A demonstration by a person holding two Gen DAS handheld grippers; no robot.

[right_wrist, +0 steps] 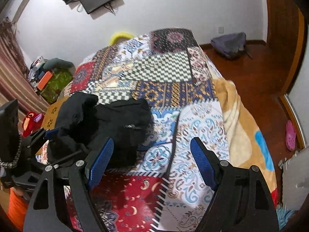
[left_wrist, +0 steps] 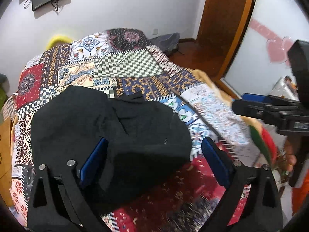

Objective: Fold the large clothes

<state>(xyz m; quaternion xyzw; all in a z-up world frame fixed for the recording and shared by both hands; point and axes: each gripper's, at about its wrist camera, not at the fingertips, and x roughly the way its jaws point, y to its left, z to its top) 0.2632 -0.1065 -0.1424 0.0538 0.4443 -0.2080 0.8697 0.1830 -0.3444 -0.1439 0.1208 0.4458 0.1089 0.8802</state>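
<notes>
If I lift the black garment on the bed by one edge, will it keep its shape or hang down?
The black garment will probably hang limp: it lies in soft folds and bumps on the patterned quilt. It looks thick, so likely rather heavy for cloth. It should not slide much, since both surfaces look like matte fabric.

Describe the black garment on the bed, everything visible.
The black garment is a soft, matte, knit-looking piece, bunched into a rough folded heap, lying on the patchwork bedspread. A small pale tag shows near its edge. The left gripper hangs open around its near part, pads not pressing it.
</notes>
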